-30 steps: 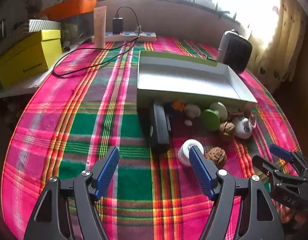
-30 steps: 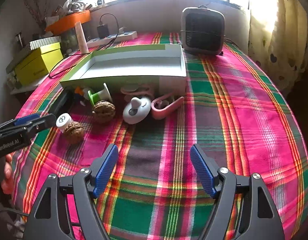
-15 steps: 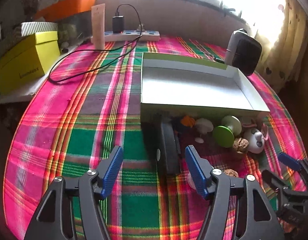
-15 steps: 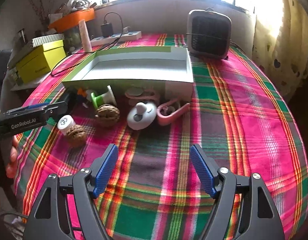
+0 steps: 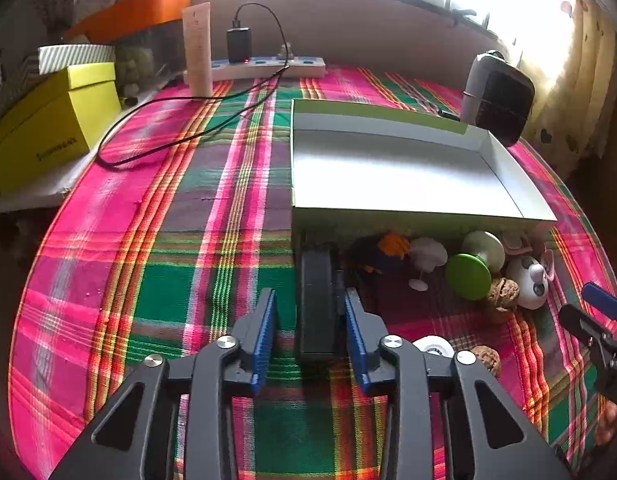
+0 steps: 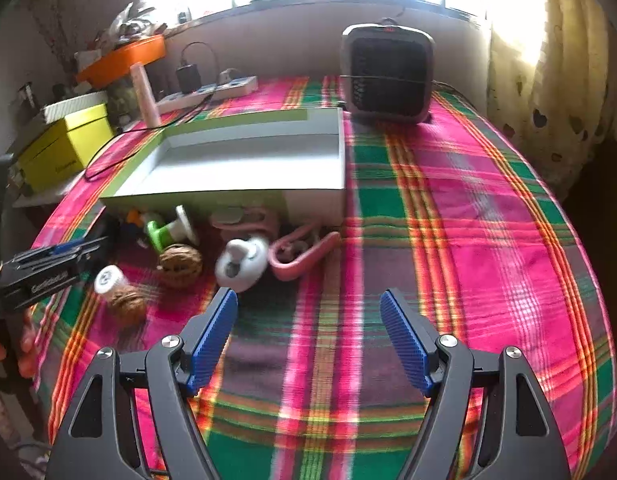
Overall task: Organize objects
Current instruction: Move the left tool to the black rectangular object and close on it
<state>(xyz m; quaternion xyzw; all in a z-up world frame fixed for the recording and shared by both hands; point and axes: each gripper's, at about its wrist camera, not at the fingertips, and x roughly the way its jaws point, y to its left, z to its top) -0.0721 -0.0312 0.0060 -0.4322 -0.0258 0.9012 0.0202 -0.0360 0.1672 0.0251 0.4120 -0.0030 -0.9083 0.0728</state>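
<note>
A plaid tablecloth covers the table, and on it lies a shallow empty box with green outer walls. Just in front of its near wall sits a huddle of small things: a green spool, a white bear-faced gadget, a pink clip, 2 walnuts and a small white cap.

The long black stapler-like object lies at the left end of that huddle, pointing toward the box. The left gripper straddles its near end; the jaws have just been closing, yet a sliver of cloth shows on the left side, so I cannot tell whether the pads have bitten. The right gripper hangs spread wide over bare cloth, holding nothing.

The likely trouble is the hold itself: taken so near 1 end, the black object could pivot or slip out when lifted toward the box, or knock the box wall.
</note>
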